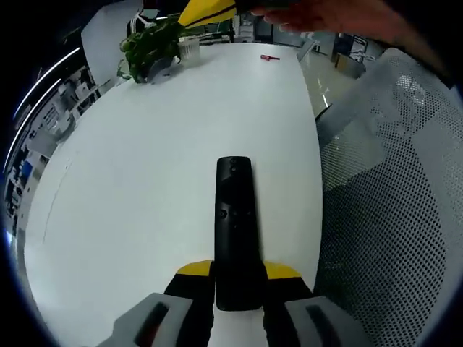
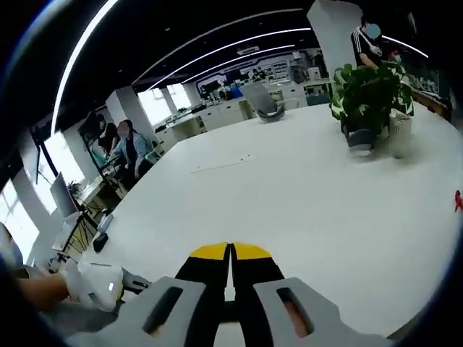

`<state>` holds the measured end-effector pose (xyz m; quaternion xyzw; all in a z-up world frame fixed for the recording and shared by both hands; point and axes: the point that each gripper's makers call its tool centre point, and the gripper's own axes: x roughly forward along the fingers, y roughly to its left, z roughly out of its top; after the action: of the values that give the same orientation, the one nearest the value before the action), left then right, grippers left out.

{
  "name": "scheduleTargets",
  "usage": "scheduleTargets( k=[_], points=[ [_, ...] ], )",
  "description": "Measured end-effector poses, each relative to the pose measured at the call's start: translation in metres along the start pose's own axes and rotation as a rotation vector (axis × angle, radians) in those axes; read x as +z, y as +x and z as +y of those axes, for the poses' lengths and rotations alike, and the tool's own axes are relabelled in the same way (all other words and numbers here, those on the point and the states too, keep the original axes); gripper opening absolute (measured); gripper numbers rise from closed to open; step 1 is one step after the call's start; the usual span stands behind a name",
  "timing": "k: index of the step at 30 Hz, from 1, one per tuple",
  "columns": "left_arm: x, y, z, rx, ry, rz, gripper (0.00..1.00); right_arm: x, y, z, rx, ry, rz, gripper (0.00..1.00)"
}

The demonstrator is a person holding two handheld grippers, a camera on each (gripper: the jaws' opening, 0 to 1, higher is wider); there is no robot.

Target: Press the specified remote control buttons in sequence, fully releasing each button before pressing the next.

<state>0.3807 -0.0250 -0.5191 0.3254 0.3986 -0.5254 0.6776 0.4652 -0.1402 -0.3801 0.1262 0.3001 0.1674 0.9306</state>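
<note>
the left gripper (image 1: pixel 237 278) has two light grey plastic jaw bodies at six o'clock of the left gripper view, each with a dark recessed slot showing a red tint inside. black finger sections run forward from them and end in bright yellow tips. the right gripper (image 2: pixel 230 254), at six o'clock of the right gripper view, has the same build: grey bodies with dark reddish slots, black fingers, yellow rounded tips. at twelve o'clock of the left gripper view, a yellow and black jaw tip (image 1: pixel 206 12) shows beside a bare hand (image 1: pixel 340 18).
</note>
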Motion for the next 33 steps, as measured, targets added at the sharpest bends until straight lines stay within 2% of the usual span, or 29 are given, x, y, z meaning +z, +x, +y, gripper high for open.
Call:
scheduleTargets(
  k=[6, 8, 9, 11, 12, 14, 17, 19, 20, 21, 22, 24, 28, 31, 33],
  points=[
    [0.003, 0.002, -0.007, -0.037, 0.062, -0.006, 0.24, -0.032, 0.007, 0.002, 0.027, -0.064, 0.120, 0.00],
    [0.003, 0.002, -0.007, -0.044, 0.069, -0.007, 0.24, -0.046, 0.009, -0.004, 0.003, -0.105, 0.162, 0.00],
    [0.003, 0.002, -0.007, -0.046, 0.069, -0.008, 0.24, -0.048, 0.009, -0.004, 0.000, -0.094, 0.186, 0.00],
    [0.004, 0.002, -0.007, -0.048, 0.069, -0.016, 0.24, -0.047, 0.009, -0.001, 0.023, -0.086, 0.186, 0.00],
    [0.004, 0.002, -0.008, -0.049, 0.069, -0.020, 0.24, -0.052, 0.010, -0.002, 0.020, -0.078, 0.202, 0.00],
    [0.004, 0.002, -0.008, -0.056, 0.081, -0.039, 0.24, -0.067, 0.008, -0.003, 0.021, -0.047, 0.288, 0.00],
    [0.005, 0.002, -0.010, -0.069, 0.102, -0.056, 0.24, -0.078, 0.008, -0.005, 0.008, -0.035, 0.347, 0.00],
    [0.006, 0.002, -0.011, -0.079, 0.118, -0.056, 0.24, -0.095, 0.006, -0.003, 0.004, -0.004, 0.450, 0.00],
    [0.006, 0.002, -0.012, -0.086, 0.129, -0.055, 0.24, -0.100, 0.005, -0.003, 0.000, 0.007, 0.480, 0.00],
    [0.007, 0.002, -0.013, -0.090, 0.132, -0.055, 0.24, -0.110, 0.003, -0.008, -0.032, 0.011, 0.536, 0.00],
    [0.007, 0.002, -0.013, -0.091, 0.136, -0.055, 0.24, -0.115, 0.002, -0.011, -0.047, 0.007, 0.561, 0.00],
    [0.007, 0.002, -0.014, -0.095, 0.144, -0.056, 0.24, -0.118, 0.004, -0.011, -0.039, 0.002, 0.586, 0.00],
    [0.008, 0.003, -0.015, -0.107, 0.162, -0.060, 0.24, -0.137, 0.000, -0.006, -0.012, 0.081, 0.693, 0.00],
    [0.009, 0.003, -0.017, -0.113, 0.173, -0.060, 0.24, -0.146, -0.001, -0.009, -0.033, 0.077, 0.737, 0.00],
    [0.009, 0.004, -0.017, -0.116, 0.177, -0.061, 0.24, -0.148, 0.001, -0.014, -0.052, 0.051, 0.744, 0.00]
  ],
)
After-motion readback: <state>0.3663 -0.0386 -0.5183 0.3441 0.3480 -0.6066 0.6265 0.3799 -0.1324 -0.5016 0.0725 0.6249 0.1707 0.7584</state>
